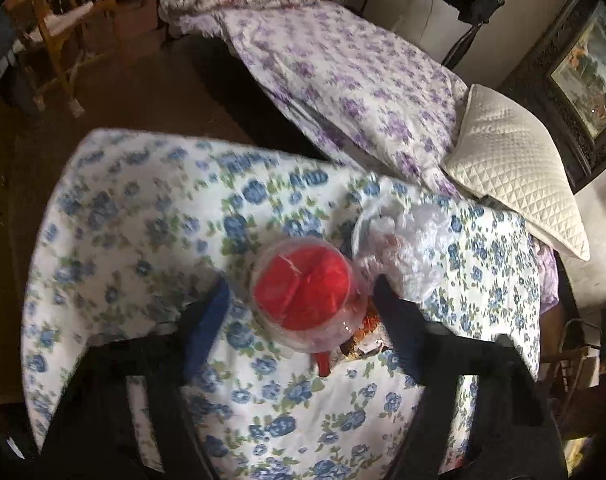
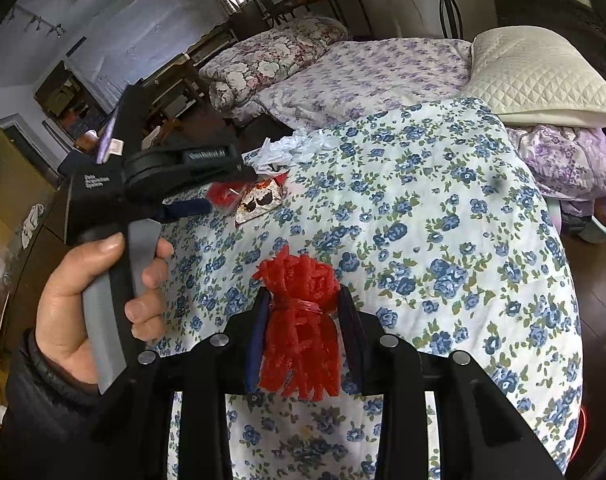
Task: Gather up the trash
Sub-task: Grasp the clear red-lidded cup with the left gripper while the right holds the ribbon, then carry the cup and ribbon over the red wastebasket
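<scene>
Left wrist view: left gripper (image 1: 299, 300) is straddling a clear thin-plastic cup stuffed with red netting (image 1: 303, 292), standing on the blue-floral quilt (image 1: 143, 220). Right finger is touching the cup wall; left finger is standing just clear, so not clamped yet. Cup is looking light, thin-walled and slick, likely crushing if squeezed hard, so I'd pinch mid-wall, gently. Just right of the cup, crumpled clear plastic film (image 1: 407, 240) is lying over a white dish; soft, weightless. A glossy printed wrapper (image 1: 363, 336) is peeking out beside the cup base.

Right wrist view: right gripper (image 2: 305, 328) is clenching a bundle of red foam netting (image 2: 299, 320) at its tied waist, above the quilt. Soft, springy, light, low slip risk. Beyond that bundle, the person's hand (image 2: 83, 300) is working the left gripper over the cup, wrapper and crumpled white paper (image 2: 291, 148).
</scene>
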Demonstrator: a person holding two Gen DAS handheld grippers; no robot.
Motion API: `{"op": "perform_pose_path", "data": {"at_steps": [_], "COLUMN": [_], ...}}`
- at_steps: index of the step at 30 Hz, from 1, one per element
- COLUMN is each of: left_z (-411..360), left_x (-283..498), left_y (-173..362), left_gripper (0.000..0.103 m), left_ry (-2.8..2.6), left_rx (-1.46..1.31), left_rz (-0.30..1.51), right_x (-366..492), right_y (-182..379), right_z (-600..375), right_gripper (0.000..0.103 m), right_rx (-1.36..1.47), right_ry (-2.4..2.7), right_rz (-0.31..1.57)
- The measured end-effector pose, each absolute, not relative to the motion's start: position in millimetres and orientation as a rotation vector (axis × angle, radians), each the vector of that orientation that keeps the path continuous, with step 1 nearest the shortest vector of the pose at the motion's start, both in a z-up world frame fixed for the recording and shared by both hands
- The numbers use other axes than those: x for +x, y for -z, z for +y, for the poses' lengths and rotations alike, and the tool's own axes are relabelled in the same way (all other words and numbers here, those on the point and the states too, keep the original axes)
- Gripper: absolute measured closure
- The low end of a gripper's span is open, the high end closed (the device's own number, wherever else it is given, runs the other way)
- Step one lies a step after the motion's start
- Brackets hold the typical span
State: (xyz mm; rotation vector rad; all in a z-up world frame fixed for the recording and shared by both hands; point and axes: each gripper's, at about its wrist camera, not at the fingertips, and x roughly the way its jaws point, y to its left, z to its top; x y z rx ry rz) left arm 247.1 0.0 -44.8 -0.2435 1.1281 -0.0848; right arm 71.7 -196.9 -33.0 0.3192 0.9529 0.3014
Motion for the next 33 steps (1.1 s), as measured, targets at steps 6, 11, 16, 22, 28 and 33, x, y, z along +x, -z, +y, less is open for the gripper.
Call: {"op": "perform_pose_path", "data": {"at_steps": [6, 11, 16, 22, 28, 33], "left_z": [5, 17, 23, 30, 24, 14], "left_x": [236, 212, 177, 130, 81, 47], "left_y": [37, 17, -1, -15, -17, -23], "left_gripper": [0.048, 0.048, 0.047, 0.047, 0.047, 0.047], "left_ry": [0.079, 0.094, 0.089, 0.085, 0.116, 0.18], "left_rx": [-0.231, -0.229, -0.18, -0.163, -0.123, -0.112], "left_rz": [1.102, 1.077, 1.054, 1.023, 1.035, 1.043], "right_x": [72, 71, 68, 62, 43, 7], "right_y": [33, 31, 30, 26, 11, 2], "right_z": [-198, -197, -194, -189, -179, -190], "right_gripper": [0.068, 0.068, 0.068, 0.07, 0.071, 0.071], "right_rx": [0.315, 0.304, 0.276, 0.262, 0.252, 0.276], "right_ry": [-0.303, -0.302, -0.31, -0.342, -0.37, -0.382], "right_rz": [0.955, 0.943, 0.95, 0.959, 0.93, 0.895]}}
